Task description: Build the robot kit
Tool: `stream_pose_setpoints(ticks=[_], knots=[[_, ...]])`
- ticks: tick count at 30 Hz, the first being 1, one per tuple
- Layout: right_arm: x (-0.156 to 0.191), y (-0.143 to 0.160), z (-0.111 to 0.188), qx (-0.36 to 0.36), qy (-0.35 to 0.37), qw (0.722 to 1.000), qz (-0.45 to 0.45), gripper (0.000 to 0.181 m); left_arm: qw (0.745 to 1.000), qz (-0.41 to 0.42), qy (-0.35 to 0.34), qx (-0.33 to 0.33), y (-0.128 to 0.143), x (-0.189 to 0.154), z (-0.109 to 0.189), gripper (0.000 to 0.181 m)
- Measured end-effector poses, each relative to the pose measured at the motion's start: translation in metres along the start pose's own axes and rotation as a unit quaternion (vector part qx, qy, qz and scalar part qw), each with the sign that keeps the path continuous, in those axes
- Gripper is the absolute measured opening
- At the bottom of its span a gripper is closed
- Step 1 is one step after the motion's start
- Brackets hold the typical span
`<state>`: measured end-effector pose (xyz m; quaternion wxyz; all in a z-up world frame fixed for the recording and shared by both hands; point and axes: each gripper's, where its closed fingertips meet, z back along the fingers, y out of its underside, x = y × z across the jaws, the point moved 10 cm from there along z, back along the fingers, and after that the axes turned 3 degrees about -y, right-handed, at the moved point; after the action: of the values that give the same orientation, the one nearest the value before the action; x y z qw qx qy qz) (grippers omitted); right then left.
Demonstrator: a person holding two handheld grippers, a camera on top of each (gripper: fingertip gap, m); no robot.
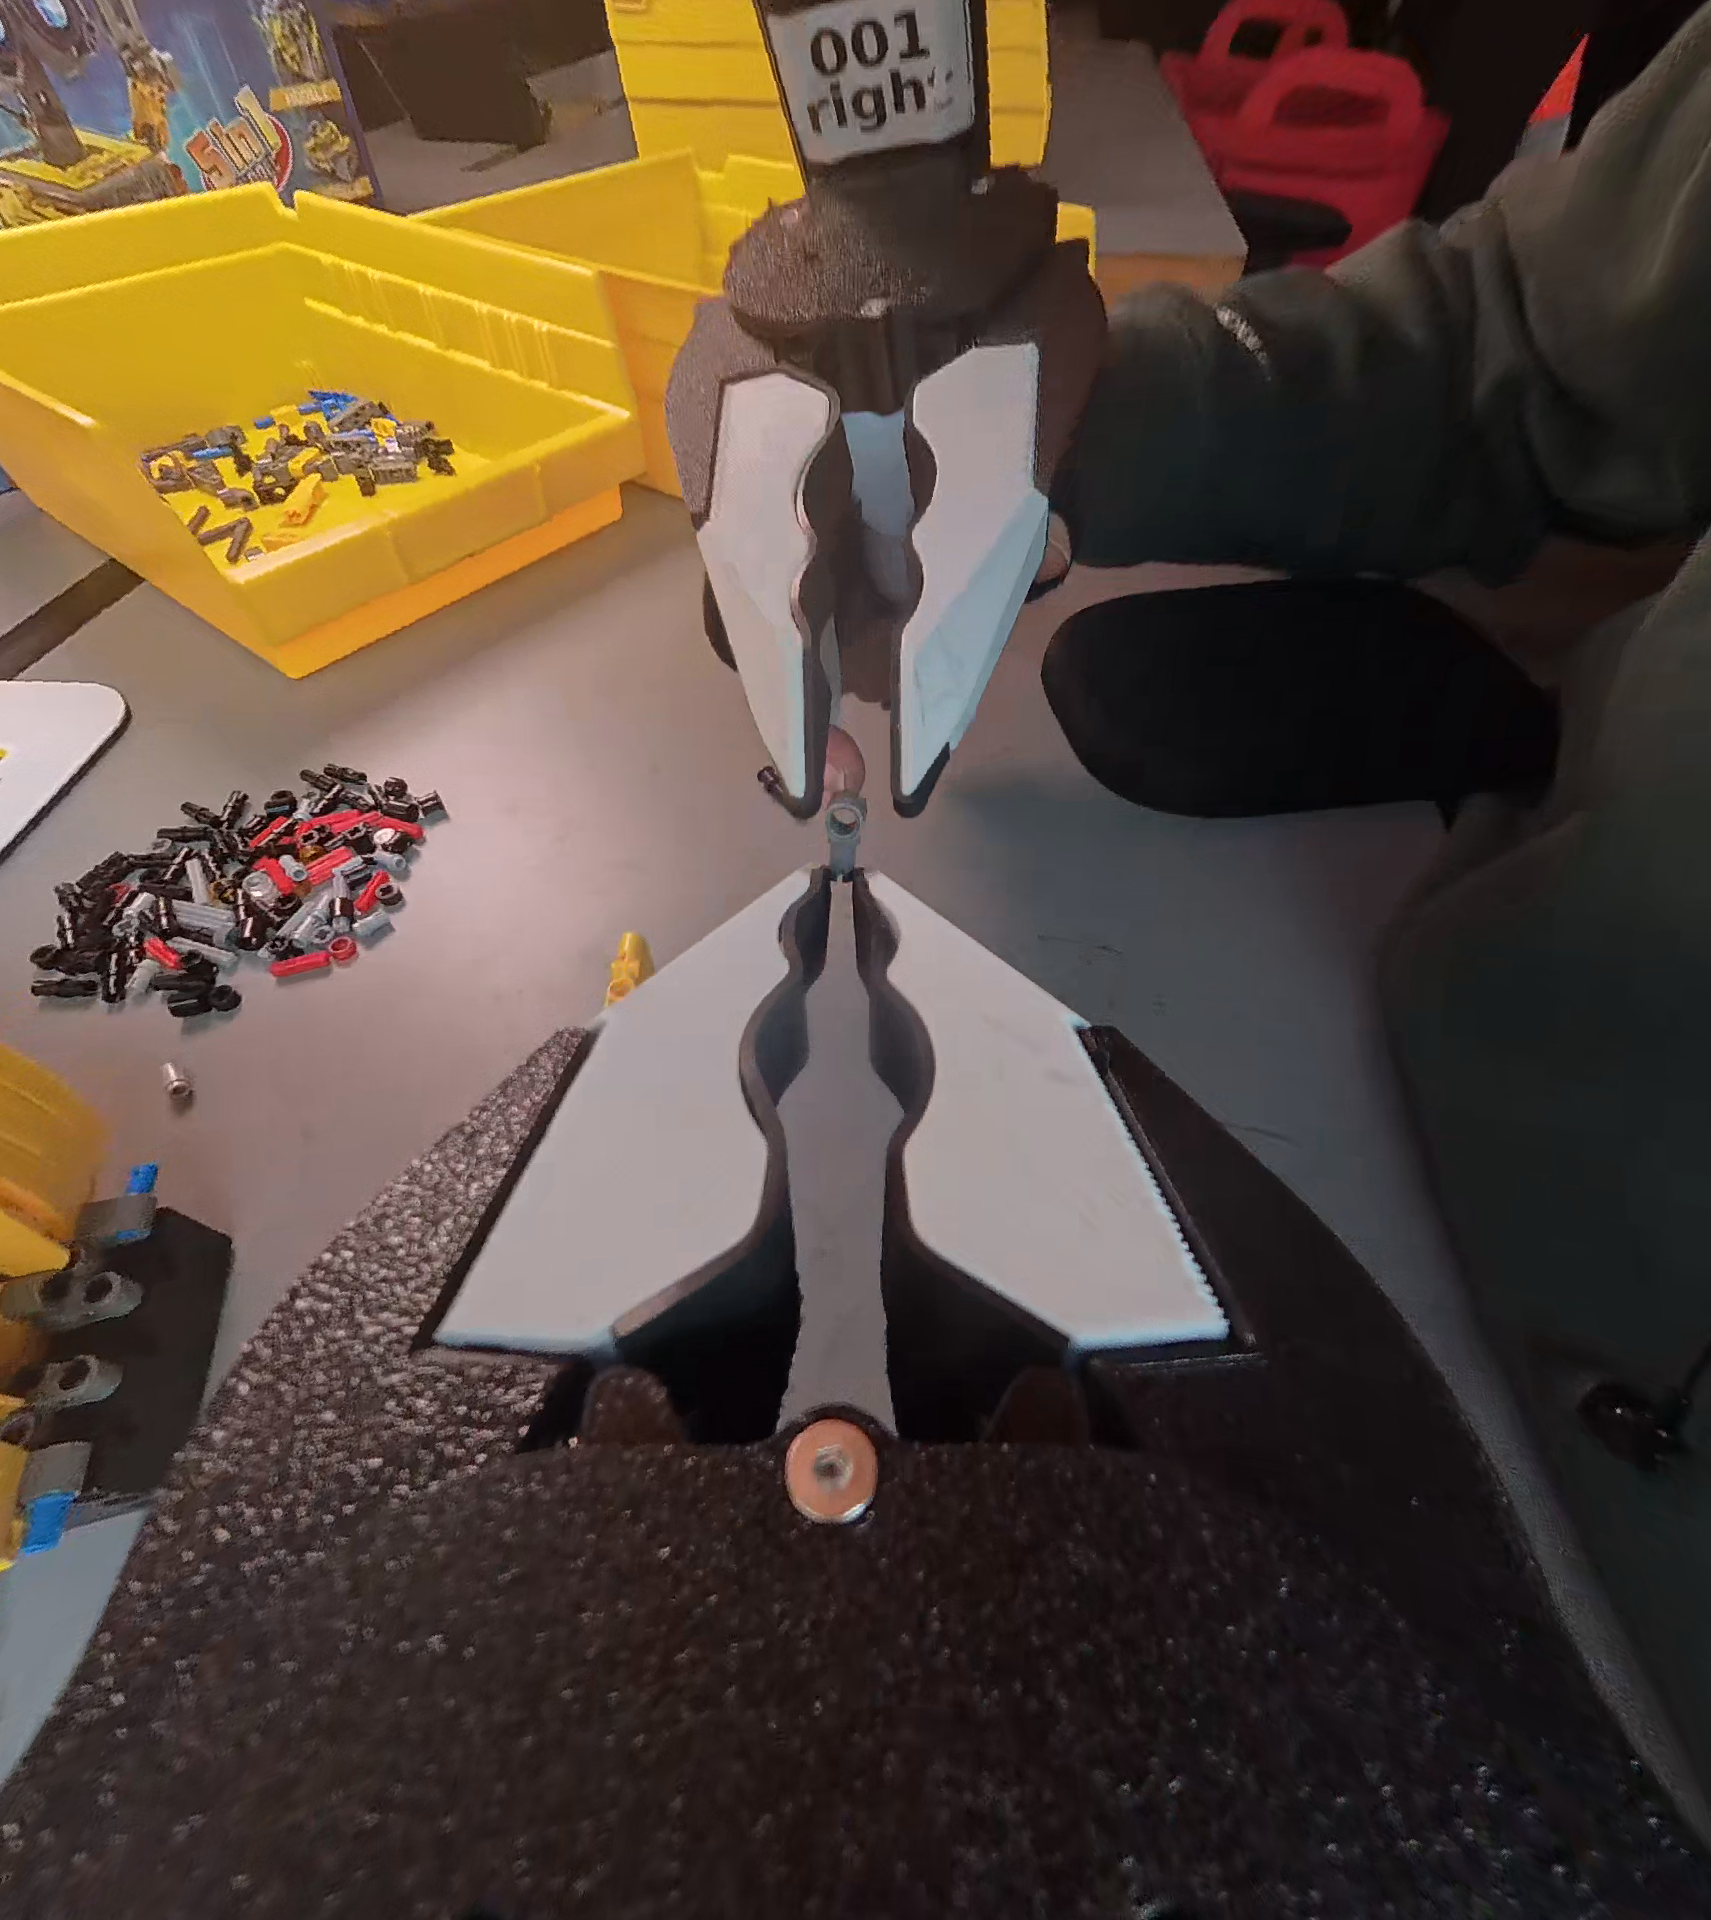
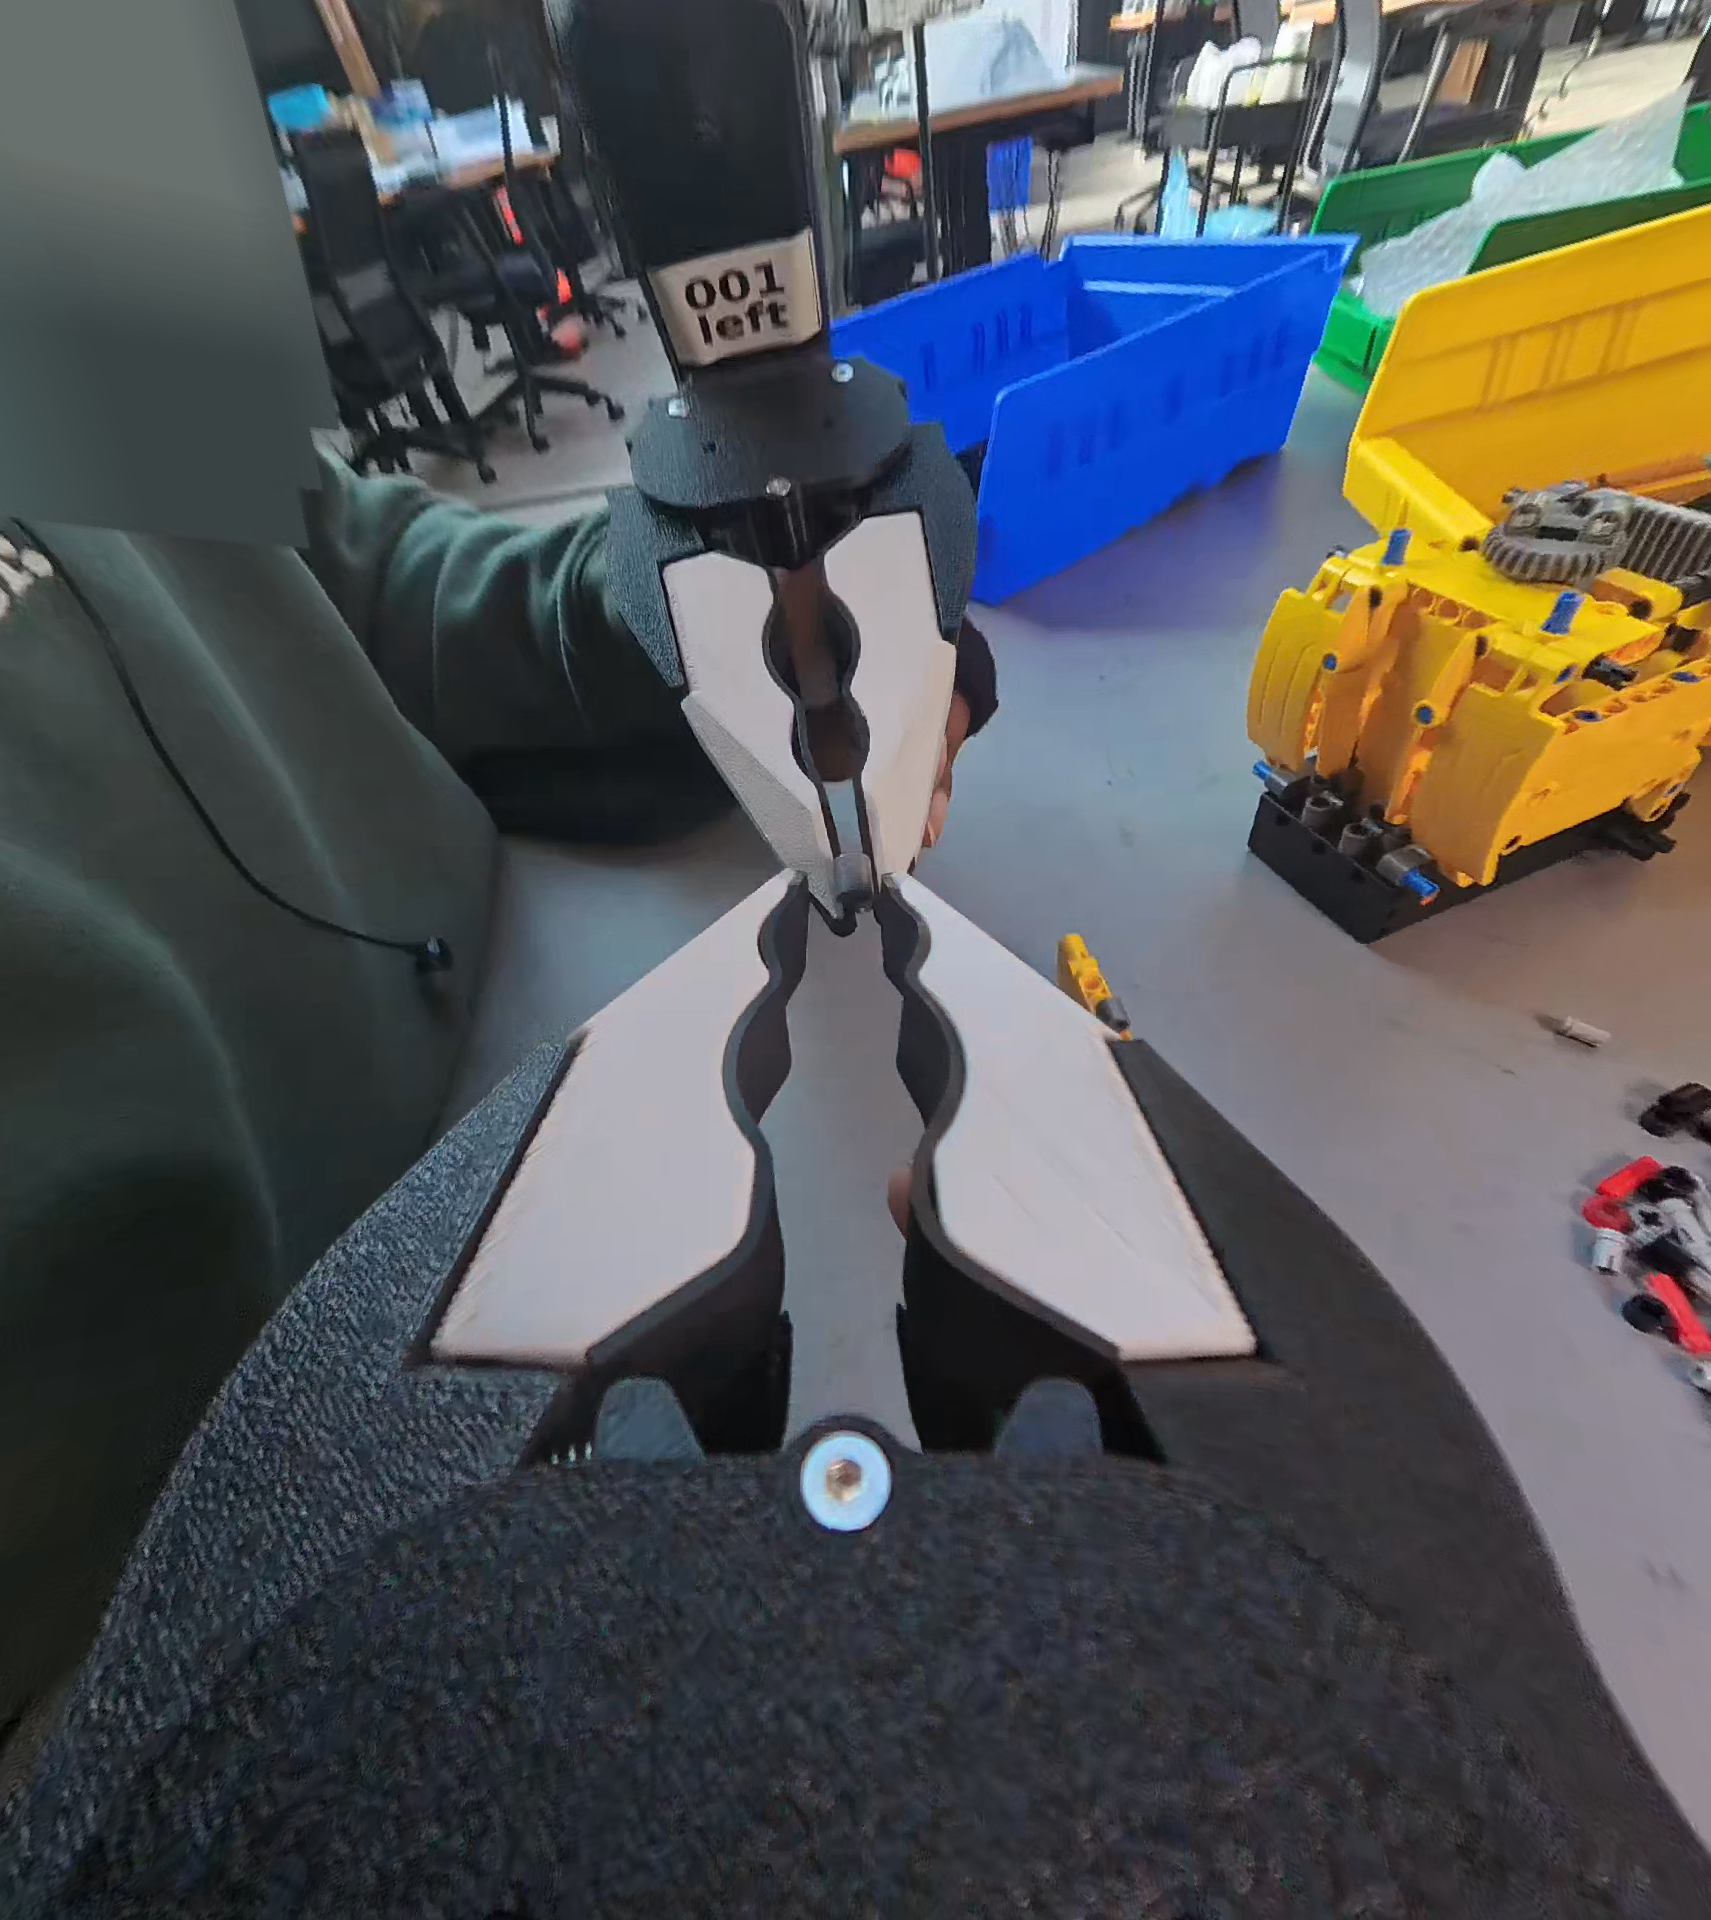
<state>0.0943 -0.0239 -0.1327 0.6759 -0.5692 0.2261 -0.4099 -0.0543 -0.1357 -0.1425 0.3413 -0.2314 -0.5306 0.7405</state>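
A small grey connector piece (image 1: 843, 840), a short stem with a ring at its end, sits in the air above the grey table (image 1: 539, 748), pinched by its stem at the tips of the left gripper (image 1: 838, 878), whose jaws are closed down to a sliver on it. It looks like hard, smooth, featherweight plastic: stiff and unlikely to break, but slippery and prone to twist or pop out of a tip pinch (the stem gives only a narrow purchase). The ring end is the free part to take hold of, across its flat faces.

The right gripper (image 1: 835, 795) faces it tip to tip, its jaws a little apart, just about the ring; in the right wrist view the tips seem to touch the piece, but I cannot tell whether they press on it.

Just beside lies a small yellow piece (image 2: 1088, 977). Farther out are a heap of black, red and grey pins (image 1: 238, 894), a yellow brick-built model (image 2: 1485, 717), a yellow bin (image 1: 290, 416) holding more parts, and a blue bin (image 2: 1142, 395).
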Motion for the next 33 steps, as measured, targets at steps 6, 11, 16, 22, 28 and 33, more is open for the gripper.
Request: stream_pose_setpoints(ticks=[6, 11, 16, 22, 28, 33], knots=[[-0.001, -0.001, -0.006, 0.102, 0.005, 0.994, 0.047, 0.007, 0.999, -0.023, -0.002, 0.041, 0.007, -0.002, -0.007, 0.003], [-0.002, -0.002, -0.009, 0.130, 0.000, 0.990, 0.057, 0.008, 0.999, -0.024, 0.000, 0.048, 0.009, -0.002, -0.009, 0.003], [-0.003, -0.001, -0.012, 0.144, -0.007, 0.988, 0.061, 0.008, 0.998, -0.025, 0.001, 0.054, 0.011, -0.002, -0.010, 0.003], [-0.003, -0.001, -0.015, 0.153, -0.010, 0.986, 0.066, 0.007, 0.998, -0.024, 0.002, 0.057, 0.011, -0.002, -0.010, 0.003], [-0.004, -0.003, -0.015, 0.156, -0.009, 0.985, 0.069, 0.008, 0.998, -0.023, 0.001, 0.060, 0.012, -0.002, -0.010, 0.003], [-0.004, -0.004, -0.015, 0.160, -0.008, 0.984, 0.072, 0.007, 0.998, -0.023, 0.000, 0.060, 0.012, -0.001, -0.010, 0.003]])
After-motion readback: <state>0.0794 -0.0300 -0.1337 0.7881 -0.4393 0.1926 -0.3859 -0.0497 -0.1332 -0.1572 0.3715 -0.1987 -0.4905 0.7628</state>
